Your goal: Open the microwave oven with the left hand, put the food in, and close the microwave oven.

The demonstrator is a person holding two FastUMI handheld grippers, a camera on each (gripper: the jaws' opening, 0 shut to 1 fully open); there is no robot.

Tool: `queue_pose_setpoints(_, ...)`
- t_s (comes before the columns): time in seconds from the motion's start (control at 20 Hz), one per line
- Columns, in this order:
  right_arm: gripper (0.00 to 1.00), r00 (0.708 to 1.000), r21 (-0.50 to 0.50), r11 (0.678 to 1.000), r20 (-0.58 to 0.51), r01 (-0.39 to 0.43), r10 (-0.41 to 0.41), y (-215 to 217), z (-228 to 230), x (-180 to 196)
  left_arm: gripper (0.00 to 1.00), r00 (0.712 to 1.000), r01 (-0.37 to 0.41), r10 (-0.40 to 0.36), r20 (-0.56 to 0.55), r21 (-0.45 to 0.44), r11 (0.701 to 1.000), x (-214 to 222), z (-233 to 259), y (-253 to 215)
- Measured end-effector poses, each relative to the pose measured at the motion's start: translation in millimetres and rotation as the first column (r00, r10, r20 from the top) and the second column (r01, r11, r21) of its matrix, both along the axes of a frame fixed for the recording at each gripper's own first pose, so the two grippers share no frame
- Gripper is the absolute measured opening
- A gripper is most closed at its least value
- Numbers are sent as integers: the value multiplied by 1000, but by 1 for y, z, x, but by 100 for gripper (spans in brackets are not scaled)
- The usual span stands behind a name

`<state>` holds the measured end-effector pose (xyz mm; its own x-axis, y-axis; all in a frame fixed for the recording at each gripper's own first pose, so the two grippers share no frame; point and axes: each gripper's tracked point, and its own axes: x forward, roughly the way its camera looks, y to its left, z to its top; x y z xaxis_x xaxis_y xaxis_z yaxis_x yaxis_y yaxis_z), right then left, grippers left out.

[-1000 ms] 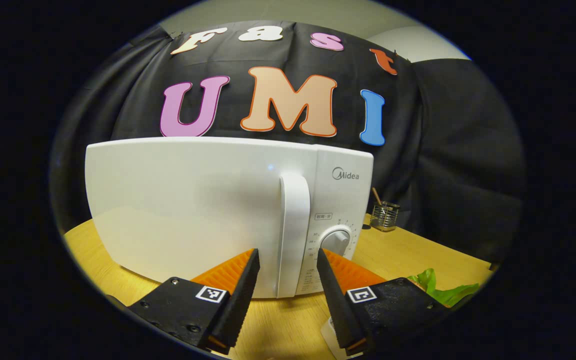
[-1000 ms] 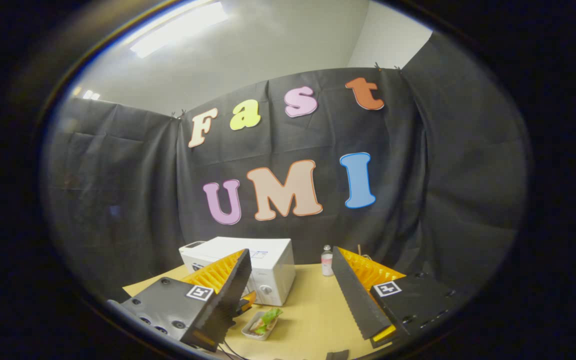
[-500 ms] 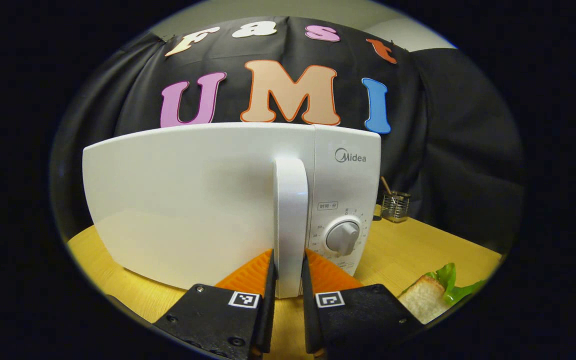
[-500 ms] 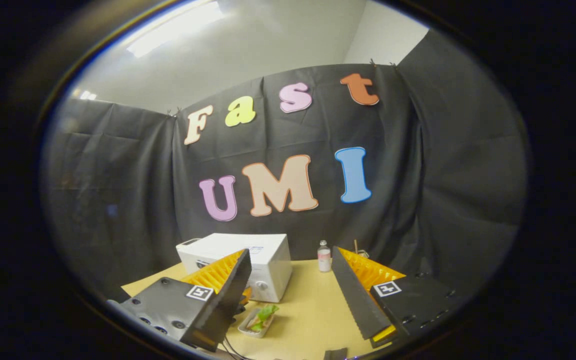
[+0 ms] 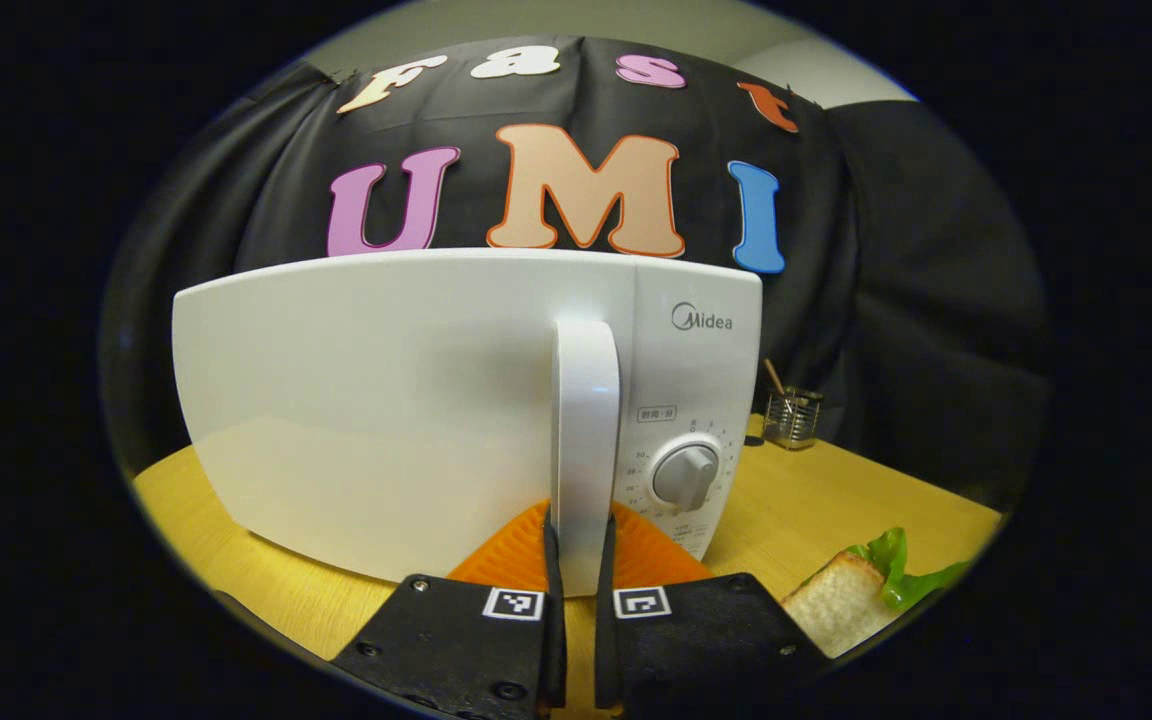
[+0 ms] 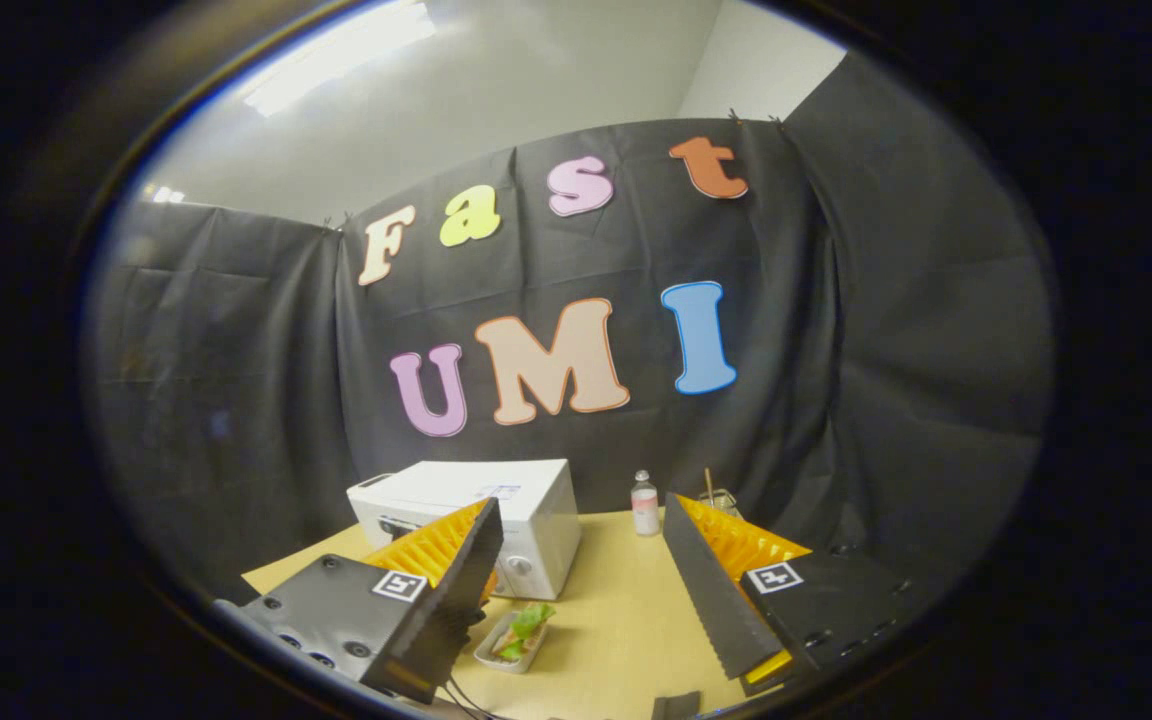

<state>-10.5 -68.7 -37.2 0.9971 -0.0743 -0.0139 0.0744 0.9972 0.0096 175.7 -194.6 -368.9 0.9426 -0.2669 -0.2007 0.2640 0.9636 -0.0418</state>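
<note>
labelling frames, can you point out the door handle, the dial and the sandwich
handle (image 5: 586, 420), left gripper view, mid-length of the upright bar
dial (image 5: 685, 477), left gripper view, centre of the knob
sandwich (image 5: 839, 603), left gripper view, bread face

We see a staged recording booth, not a real kitchen: black cloth (image 6: 896, 330) hangs as walls under a plain ceiling with a strip light (image 6: 336, 50), and 1 microwave (image 5: 386, 400) sits on a wooden table (image 6: 626, 620).
</note>
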Motion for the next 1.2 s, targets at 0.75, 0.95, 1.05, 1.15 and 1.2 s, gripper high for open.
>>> queue_pose_setpoints(0.75, 92, 993, 3, 996, -70, -94, 94, 44, -55, 30, 17, 995, 97, -97, 2, 1, 995, -114, 11, 53)
queue_pose_setpoints(0.95, 92, 990, -5, 994, -92, -108, 107, 54, -69, 34, 23, 994, 107, -108, 6, 19, 994, -131, 14, 68)
queue_pose_setpoints(1.05, 92, 988, 1, 993, -101, -116, 116, 59, -75, 35, 28, 994, 109, -109, 8, 34, 993, -141, 15, 80)
queue_pose_setpoints(1.15, 92, 987, 9, 992, -103, -127, 127, 63, -79, 34, 31, 995, 96, -97, 9, 49, 994, -147, 17, 90)
queue_pose_setpoints(1.2, 92, 986, 13, 992, -101, -129, 130, 63, -81, 34, 34, 996, 87, -88, 10, 56, 995, -149, 17, 97)
